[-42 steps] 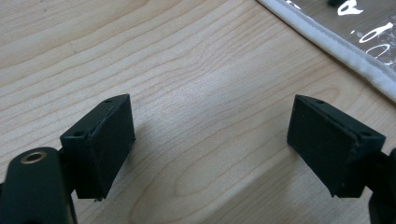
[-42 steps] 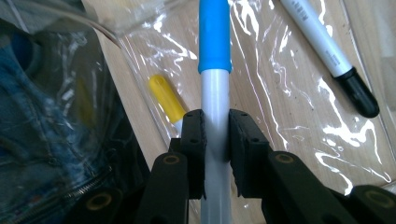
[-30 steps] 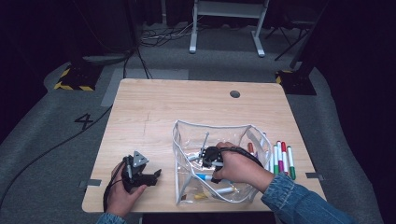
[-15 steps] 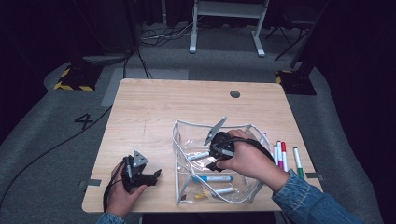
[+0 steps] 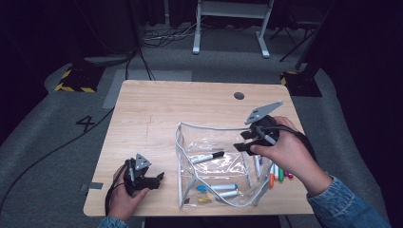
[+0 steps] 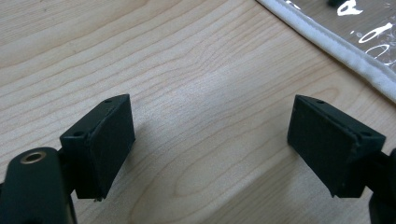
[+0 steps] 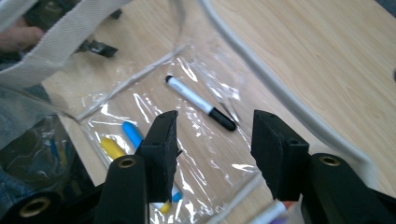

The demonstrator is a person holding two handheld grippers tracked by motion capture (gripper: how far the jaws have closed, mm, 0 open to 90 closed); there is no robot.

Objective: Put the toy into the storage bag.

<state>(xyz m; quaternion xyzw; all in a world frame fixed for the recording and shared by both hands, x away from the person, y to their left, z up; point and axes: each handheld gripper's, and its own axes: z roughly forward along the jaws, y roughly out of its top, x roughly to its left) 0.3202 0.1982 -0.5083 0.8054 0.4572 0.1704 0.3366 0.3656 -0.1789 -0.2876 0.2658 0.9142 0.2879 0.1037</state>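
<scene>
A person's right hand (image 5: 285, 152) holds the right gripper (image 5: 243, 141) raised above the far right edge of a clear plastic pouch (image 5: 214, 166), its jaws having just been opening, with nothing between them. Below them a black-capped marker (image 7: 200, 102) lies inside the pouch, apparently just released. The left gripper (image 5: 159, 178) rests low on the wooden table (image 5: 166, 109), jaws apart and empty, near the pouch's white-trimmed edge.
</scene>
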